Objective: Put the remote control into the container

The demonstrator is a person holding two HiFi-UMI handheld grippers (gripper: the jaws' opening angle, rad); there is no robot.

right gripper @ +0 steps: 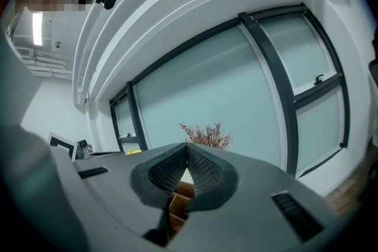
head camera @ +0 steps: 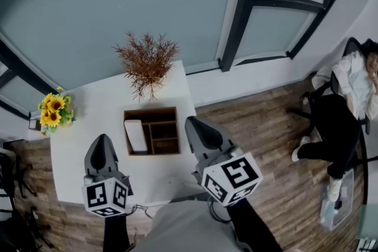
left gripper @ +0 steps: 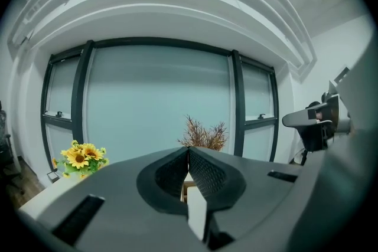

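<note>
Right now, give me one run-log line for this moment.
white remote control: in brown wooden container, left compartment | left gripper: shut, empty | right gripper: shut, empty

Counted: 1 table [head camera: 77,127], 1 wooden container [head camera: 151,110], 1 white remote control [head camera: 135,135], 1 dried plant [head camera: 146,62], 1 bunch of sunflowers [head camera: 54,110], 1 left hand-held gripper [head camera: 104,138], 1 right hand-held gripper [head camera: 192,122], 1 seated person [head camera: 348,103].

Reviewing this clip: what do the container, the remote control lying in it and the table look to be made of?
Container: looks like wood, dark brown and matte, with thin board walls and dividers.
Remote control: probably plastic, smooth and plain white; too small to make out buttons.
Table: smooth white top, perhaps laminate or painted board; the look leaves it open.
</note>
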